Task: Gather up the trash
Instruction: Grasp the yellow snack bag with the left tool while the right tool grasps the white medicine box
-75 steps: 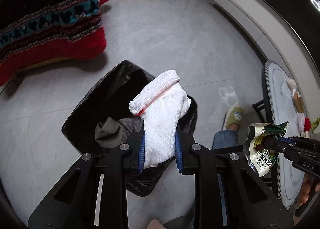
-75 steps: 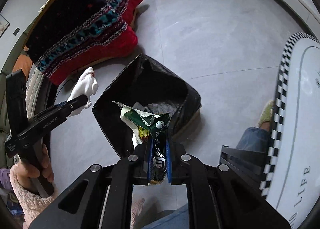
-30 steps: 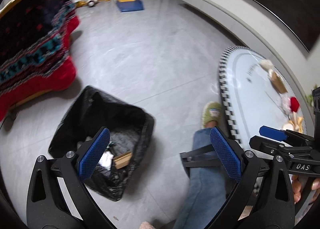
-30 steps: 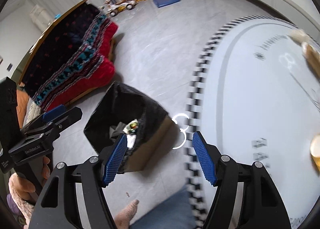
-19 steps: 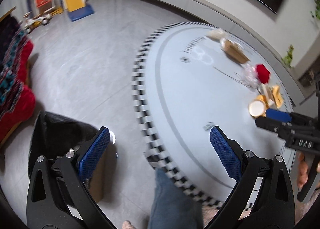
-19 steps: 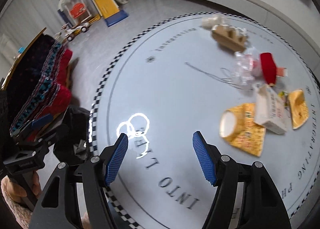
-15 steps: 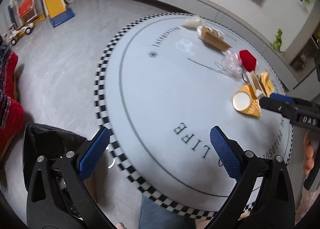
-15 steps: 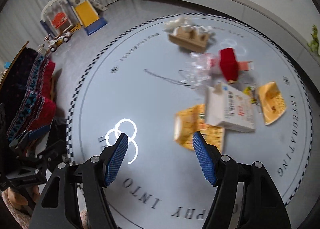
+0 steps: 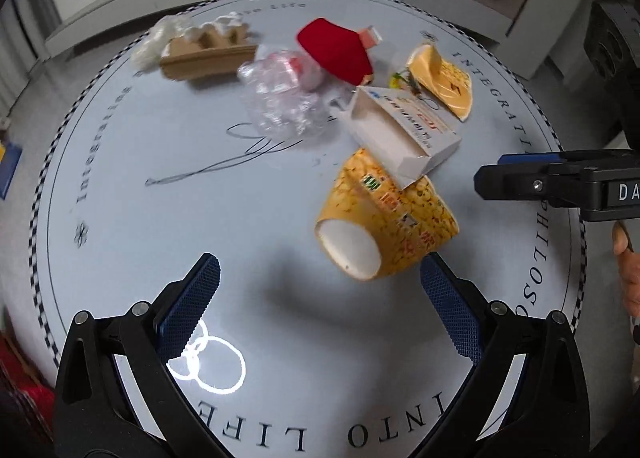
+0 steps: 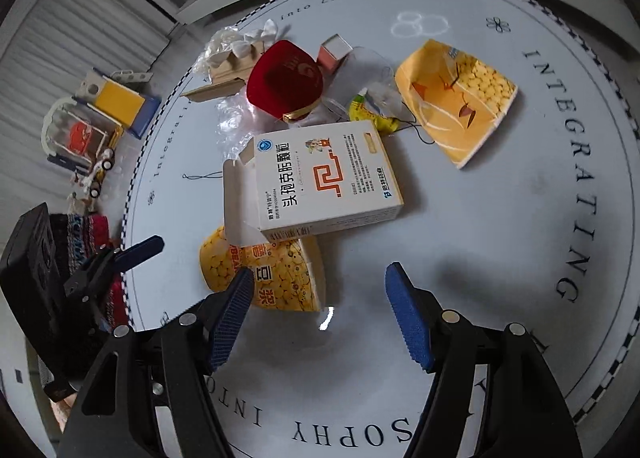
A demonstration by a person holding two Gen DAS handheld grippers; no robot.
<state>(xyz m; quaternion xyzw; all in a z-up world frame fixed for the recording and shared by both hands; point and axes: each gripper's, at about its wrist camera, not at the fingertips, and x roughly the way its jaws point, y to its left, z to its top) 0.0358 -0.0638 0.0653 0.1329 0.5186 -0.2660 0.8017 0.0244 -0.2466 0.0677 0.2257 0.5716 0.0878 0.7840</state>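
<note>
table point(image 9: 120, 226): round white top with checkered rim and printed lettering, filled most of both views.
trash pile: sat across the upper half of both frames, all of it on the table, none yet picked.
yellow paper cup point(image 9: 386, 226): lay on its side, centre-right of the left wrist view, open mouth toward the camera; lower left of centre in the right wrist view point(image 10: 264, 274).
white medicine box point(image 10: 320, 182): centre of the right wrist view, open flap at its left, its lower edge resting over the cup.
flattened yellow cup point(image 10: 456, 98): upper right, apart from the box.
red velvet box point(image 10: 284, 84): upper centre, above the medicine box.
clear plastic wrap point(image 9: 280, 98): upper centre of the left view, beside the red box.
left gripper point(image 9: 320, 298): jaws wide, empty, cup mouth just above the right pad.
right gripper point(image 10: 320, 310): jaws wide, empty, left pad just beside the cup.
step: reach for the next pieces, judged from empty jaws over the pile.
next move: likely lower and straddle one item each; the cup was pinned under the box, so lifting the box first looked cleaner.
</note>
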